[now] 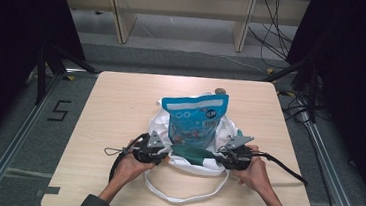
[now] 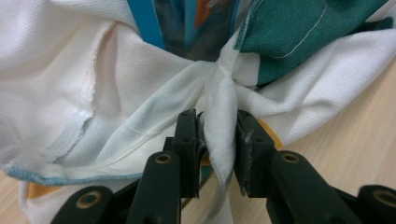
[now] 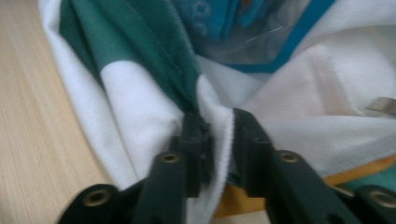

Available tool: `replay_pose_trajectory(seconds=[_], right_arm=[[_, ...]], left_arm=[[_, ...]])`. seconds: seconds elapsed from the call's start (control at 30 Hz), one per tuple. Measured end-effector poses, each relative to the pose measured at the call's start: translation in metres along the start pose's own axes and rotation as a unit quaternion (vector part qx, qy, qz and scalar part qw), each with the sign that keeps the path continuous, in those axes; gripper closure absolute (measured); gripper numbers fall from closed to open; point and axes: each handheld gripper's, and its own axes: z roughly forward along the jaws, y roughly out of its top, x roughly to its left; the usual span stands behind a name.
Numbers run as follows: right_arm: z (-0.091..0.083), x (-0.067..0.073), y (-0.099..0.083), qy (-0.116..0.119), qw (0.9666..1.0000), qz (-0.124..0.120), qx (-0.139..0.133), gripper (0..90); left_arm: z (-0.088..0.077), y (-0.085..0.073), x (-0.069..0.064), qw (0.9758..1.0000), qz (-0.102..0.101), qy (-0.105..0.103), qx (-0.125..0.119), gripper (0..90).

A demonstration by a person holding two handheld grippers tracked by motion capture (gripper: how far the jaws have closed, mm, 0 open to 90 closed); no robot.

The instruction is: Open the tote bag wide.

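A white cloth bag [image 1: 186, 162] with a green panel lies at the middle of the wooden table [image 1: 115, 107]. A blue snack packet [image 1: 194, 118] stands up out of it. My left gripper [image 1: 162, 154] is at the bag's left rim and my right gripper [image 1: 220, 154] at its right rim. In the left gripper view a fold of white cloth [image 2: 219, 135] runs between the jaws of the left gripper [image 2: 218, 122], which stand slightly apart and loose around it. In the right gripper view the right gripper [image 3: 220, 122] likewise straddles a white fold [image 3: 222, 135] without clamping it.
The bag's white handle strap [image 1: 182, 198] loops toward the near table edge. A small brown object [image 1: 220, 90] sits at the far edge behind the packet. Metal rails and cables run along the floor on both sides.
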Motion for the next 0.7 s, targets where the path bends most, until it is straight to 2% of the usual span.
replay_pose_trajectory(seconds=[0.03,0.07,0.1,0.13,0.2,0.23,0.3,0.37,0.4,0.43,0.53,0.67,0.7], right_arm=[[0.0,0.0,0.0,0.0,1.0,0.0,0.0,71.4],[-0.006,-0.002,0.001,0.003,0.9998,0.015,-0.014,66.9],[-0.006,-0.002,0.001,0.003,0.9998,0.015,-0.014,66.9],[-0.013,-0.006,0.002,0.008,0.9992,0.019,-0.035,63.9],[-0.02,-0.009,0.003,0.013,0.9989,0.025,-0.038,61.7],[-0.023,-0.007,0.003,0.018,0.9981,0.04,-0.043,60.7],[-0.026,-0.008,0.004,0.014,0.9979,0.032,-0.054,58.7],[-0.029,-0.007,0.005,0.015,0.9979,0.036,-0.052,58.0],[-0.029,-0.008,0.005,0.009,0.9975,0.032,-0.062,57.1],[-0.032,-0.007,0.005,0.018,0.9968,0.052,-0.058,56.5],[-0.038,-0.011,0.006,0.014,0.9963,0.044,-0.072,54.9],[-0.05,-0.013,0.007,0.018,0.9933,0.07,-0.09,51.5],[-0.05,-0.013,0.007,0.018,0.9933,0.07,-0.09,51.5]], left_arm=[[0.0,0.0,0.0,1.0,0.0,0.0,0.0,66.2],[-0.005,0.0,0.001,0.9999,-0.007,-0.003,-0.007,64.5],[-0.005,0.0,0.001,0.9999,-0.007,-0.003,-0.007,62.8],[-0.008,0.0,0.001,0.9999,-0.007,-0.002,-0.009,61.3],[-0.014,0.0,0.002,0.9991,-0.026,-0.018,-0.027,58.5],[-0.014,0.0,0.002,0.9991,-0.026,-0.018,-0.027,57.2],[-0.017,0.0,0.002,0.999,-0.028,-0.016,-0.031,55.3],[-0.021,0.001,0.002,0.9989,-0.029,-0.015,-0.032,54.3],[-0.023,0.001,0.004,0.999,-0.026,-0.017,-0.031,52.7],[-0.025,0.002,0.005,0.9988,-0.03,-0.016,-0.034,51.1],[-0.032,0.003,0.007,0.9983,-0.037,-0.018,-0.041,47.9],[-0.041,0.001,0.01,0.9979,-0.045,-0.012,-0.044,43.1],[-0.043,0.001,0.009,0.9974,-0.054,-0.006,-0.048,43.1]])
